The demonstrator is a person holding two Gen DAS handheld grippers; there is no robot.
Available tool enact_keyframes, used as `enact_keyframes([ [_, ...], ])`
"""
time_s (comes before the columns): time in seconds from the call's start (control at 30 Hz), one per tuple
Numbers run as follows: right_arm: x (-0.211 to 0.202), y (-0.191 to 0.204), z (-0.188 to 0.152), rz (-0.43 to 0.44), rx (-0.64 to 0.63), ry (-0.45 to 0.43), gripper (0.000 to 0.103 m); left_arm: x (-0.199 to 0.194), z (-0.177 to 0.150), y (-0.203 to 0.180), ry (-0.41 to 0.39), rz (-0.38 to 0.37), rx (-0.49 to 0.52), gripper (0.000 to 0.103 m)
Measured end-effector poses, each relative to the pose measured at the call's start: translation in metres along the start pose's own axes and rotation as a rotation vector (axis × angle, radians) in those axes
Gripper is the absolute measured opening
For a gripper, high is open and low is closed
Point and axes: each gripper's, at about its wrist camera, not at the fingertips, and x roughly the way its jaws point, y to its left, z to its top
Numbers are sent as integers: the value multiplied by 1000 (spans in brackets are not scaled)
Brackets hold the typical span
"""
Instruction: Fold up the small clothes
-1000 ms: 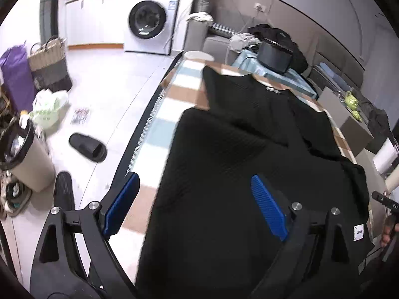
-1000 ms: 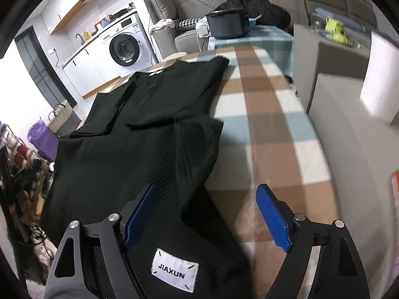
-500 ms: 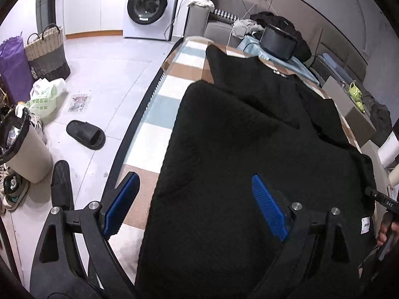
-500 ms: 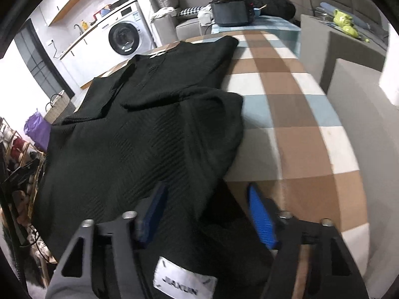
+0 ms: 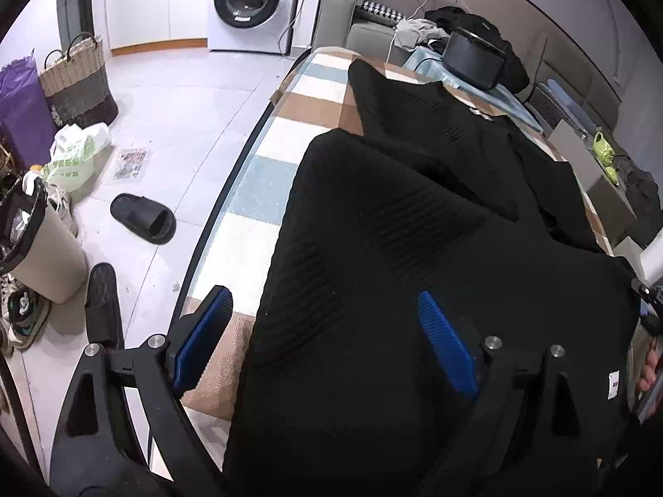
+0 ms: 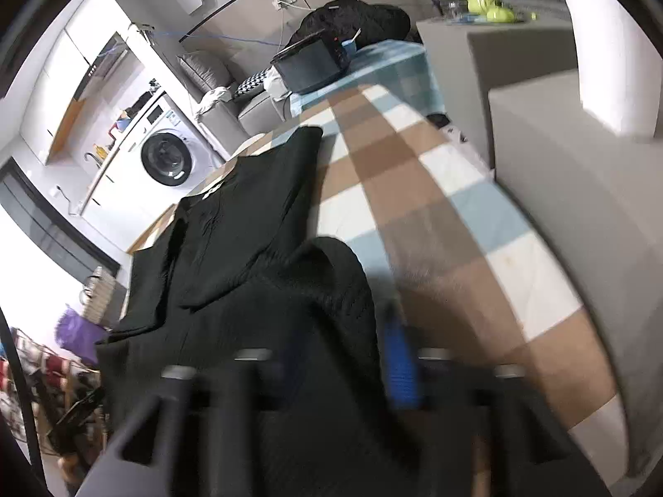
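A black ribbed knit garment (image 5: 414,223) lies spread along the checked tablecloth (image 5: 265,199). It also shows in the right wrist view (image 6: 248,248). My left gripper (image 5: 327,339) is open, its blue pads straddling the garment's near left edge just above the cloth. My right gripper (image 6: 352,356) has closed on the garment's near right corner; the view is blurred, one blue pad (image 6: 398,364) shows and black fabric covers the other.
The table's left edge (image 5: 232,190) drops to a tiled floor with black slippers (image 5: 143,218), a bin (image 5: 37,248) and a woven basket (image 5: 76,78). A black appliance (image 5: 472,58) stands at the far end. Grey boxes (image 6: 580,190) border the table's right side.
My right gripper's fingers have closed from wide open onto the garment's corner and the view has tilted and blurred. My left gripper has crept forward along the garment, still open.
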Motion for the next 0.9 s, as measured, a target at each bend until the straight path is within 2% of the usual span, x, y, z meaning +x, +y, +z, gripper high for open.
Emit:
enact_keyframes([
  [0.1, 1, 0, -11, 31, 15, 27, 56, 7, 1, -1, 17, 4, -3, 88],
  [0.2, 0, 0, -25, 1, -7, 43, 56, 16, 1, -2, 37, 23, 5, 79],
  [0.3, 0, 4, -33, -34, -53, 22, 56, 22, 1, -4, 35, 30, 8, 63],
  [0.33, -1, 5, -34, -51, -67, 13, 53, 23, 1, -4, 33, 41, 14, 49],
  [0.37, -1, 8, -35, -62, -85, 2, 38, 24, 1, -7, 30, 52, 29, 22],
  [0.4, 0, 11, -35, -68, -113, 0, 24, 24, 1, -7, 31, 47, 38, 11],
  [0.43, 0, 14, -36, -60, -136, 2, 17, 23, 0, -7, 30, 24, 34, 5],
  [0.47, -1, 18, -37, -35, -158, -6, 5, 20, -1, -6, 13, 5, 24, 5],
  [0.57, -14, 27, -40, 41, -186, -53, 5, -2, -6, -8, -80, -18, 24, 4],
  [0.73, -62, 22, -47, 249, -143, -257, 4, -45, -15, -16, -215, -64, 58, 4],
  [0.8, -77, 18, -52, 248, -136, -322, 4, -55, -18, -15, -239, -83, 51, 4],
  [0.9, -92, 7, -58, 248, -84, -367, 4, -73, -24, -13, -272, -108, 47, 4],
])
